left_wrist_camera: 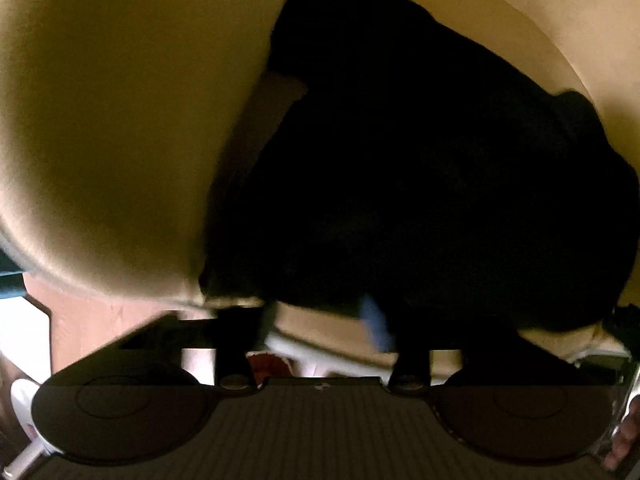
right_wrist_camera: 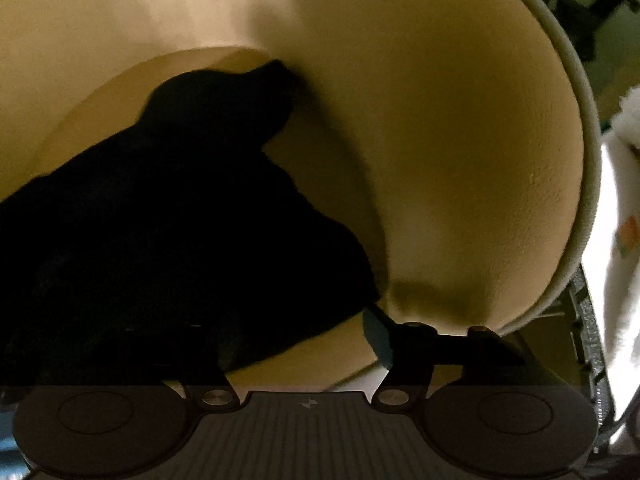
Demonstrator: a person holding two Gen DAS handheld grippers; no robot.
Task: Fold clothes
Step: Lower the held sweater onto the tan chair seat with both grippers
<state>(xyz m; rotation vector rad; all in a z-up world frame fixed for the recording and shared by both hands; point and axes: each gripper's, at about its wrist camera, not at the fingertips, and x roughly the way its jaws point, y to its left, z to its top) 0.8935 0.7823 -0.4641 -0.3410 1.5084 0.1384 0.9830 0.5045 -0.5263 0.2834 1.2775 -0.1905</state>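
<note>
Dark cloth, one black crumpled garment (right_wrist_camera: 168,232), lies heaped inside a round, tan, smooth-walled basket (right_wrist_camera: 460,160), slumped against the wall and floor with a lobe poking up toward the far side. It is bunched, with no flat panels or neat edges that I can make out, so it does not lie folded now. Whether more than one piece is in the heap is too dark to tell; I count one mass.

The left gripper (left_wrist_camera: 320,320) sits at the basket's near rim with its blue-padded finger against the lower edge of the cloth; its jaws stand apart, though the other finger is blurred and a pinch cannot be ruled out. The right gripper (right_wrist_camera: 304,344) shows one teal pad at the cloth's right edge, while its other finger is lost in the black fabric, so I cannot tell if it is clamped or spread.

Judging by this, the garment needs lifting out of the basket. Doing that well means pinching a single layer near an edge or corner, not a wad, and raising it clear of the rim so that it hangs open.

Counted: one garment, one basket, two grippers.
</note>
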